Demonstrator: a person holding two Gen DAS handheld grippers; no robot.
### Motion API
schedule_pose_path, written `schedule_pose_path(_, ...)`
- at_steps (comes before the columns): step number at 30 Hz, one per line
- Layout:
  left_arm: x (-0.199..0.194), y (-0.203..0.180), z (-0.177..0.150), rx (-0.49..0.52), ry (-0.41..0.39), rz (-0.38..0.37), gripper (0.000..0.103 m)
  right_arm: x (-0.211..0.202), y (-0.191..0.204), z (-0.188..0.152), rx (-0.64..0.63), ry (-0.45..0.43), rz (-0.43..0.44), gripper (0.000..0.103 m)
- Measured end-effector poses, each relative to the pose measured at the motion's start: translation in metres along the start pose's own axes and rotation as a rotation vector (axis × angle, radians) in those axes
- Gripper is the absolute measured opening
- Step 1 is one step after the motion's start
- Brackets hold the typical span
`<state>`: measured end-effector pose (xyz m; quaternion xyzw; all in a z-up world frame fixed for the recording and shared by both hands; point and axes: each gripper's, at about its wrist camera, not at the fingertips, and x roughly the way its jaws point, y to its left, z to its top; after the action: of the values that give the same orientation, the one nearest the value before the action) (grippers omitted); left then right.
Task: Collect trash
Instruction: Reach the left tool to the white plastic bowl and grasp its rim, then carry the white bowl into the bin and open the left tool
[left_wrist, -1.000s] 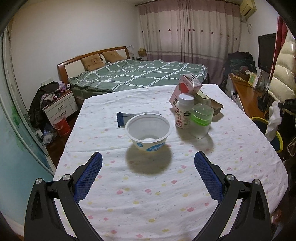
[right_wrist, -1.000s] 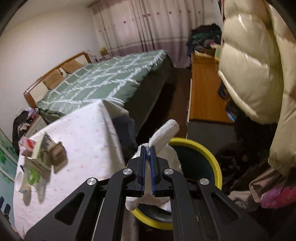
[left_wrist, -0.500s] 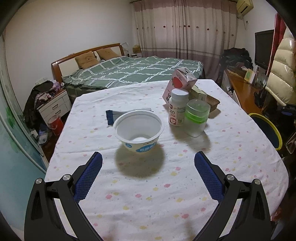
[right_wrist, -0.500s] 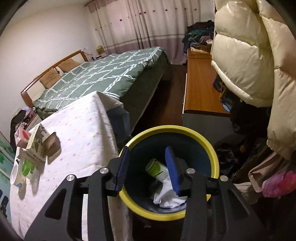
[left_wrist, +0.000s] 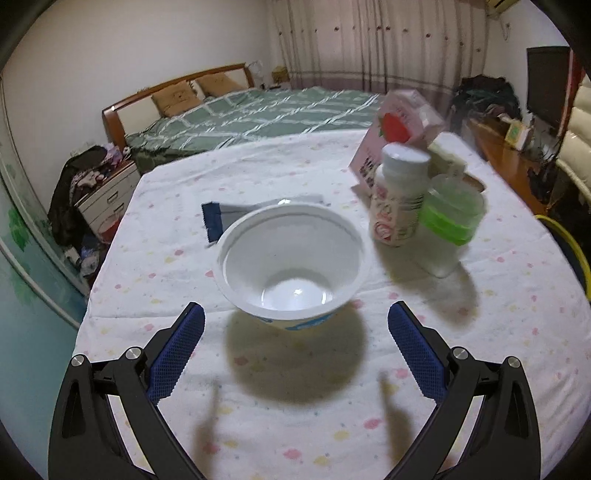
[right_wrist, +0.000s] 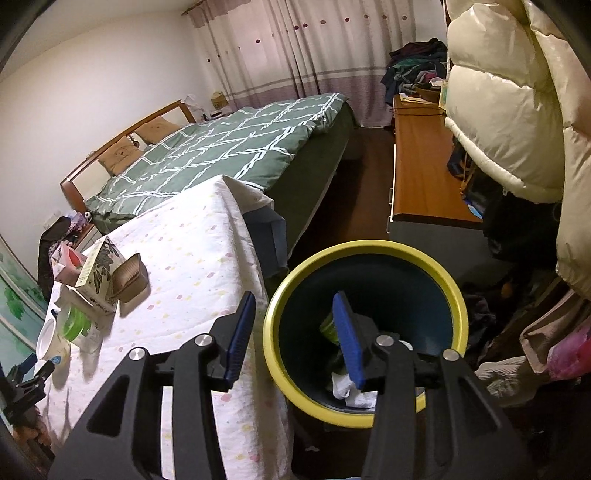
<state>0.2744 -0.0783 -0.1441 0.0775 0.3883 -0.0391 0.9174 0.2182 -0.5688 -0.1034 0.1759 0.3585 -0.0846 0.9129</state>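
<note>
A white plastic bowl (left_wrist: 291, 258) stands empty on the spotted tablecloth (left_wrist: 295, 406), just ahead of my left gripper (left_wrist: 295, 306), which is open with nothing between its fingers. Behind the bowl lies a blue-edged wrapper (left_wrist: 212, 221). To its right stand a white bottle (left_wrist: 399, 199), a green-lidded cup (left_wrist: 450, 221) and a pink carton (left_wrist: 395, 125). My right gripper (right_wrist: 294, 295) is open and empty at the near rim of the yellow-rimmed bin (right_wrist: 369, 247). A crumpled white tissue (right_wrist: 347, 387) and a green item (right_wrist: 328, 326) lie inside the bin.
The bin stands on the floor against the table's right edge (right_wrist: 255, 295). A cream puffy jacket (right_wrist: 517, 110) hangs close on the right, beside a wooden desk (right_wrist: 421, 166). A green bed (left_wrist: 258, 114) fills the room beyond the table, and a nightstand (left_wrist: 107, 195) stands far left.
My right gripper opened and let the white tissue fall into the bin. My left gripper moved forward and down towards the bowl, staying open.
</note>
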Motion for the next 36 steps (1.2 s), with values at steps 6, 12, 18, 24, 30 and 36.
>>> schedule_pose_path(6,0.016,0.003,0.006,-0.047,0.014,-0.005,0.098,0.006,0.001,0.0,0.002,0.012,0.014,0.042)
schedule_pose_path(12,0.029,0.005,0.013,-0.081,0.015,-0.003,0.094,0.01,0.002,0.0,0.003,0.019,0.022,0.042)
schedule_pose_path(18,0.036,0.008,0.017,-0.098,0.024,-0.014,0.085,0.014,0.003,-0.002,0.003,0.024,0.025,0.042)
schedule_pose_path(24,0.037,0.007,0.021,-0.092,0.011,-0.02,0.08,0.014,0.003,-0.002,0.003,0.024,0.026,0.042)
schedule_pose_path(30,0.022,0.006,0.018,-0.073,-0.027,-0.021,0.08,0.006,0.004,-0.008,0.001,0.009,0.037,0.042)
schedule_pose_path(36,-0.018,-0.002,0.013,-0.04,-0.058,-0.072,0.08,-0.01,0.003,-0.015,0.002,-0.011,0.052,0.042)
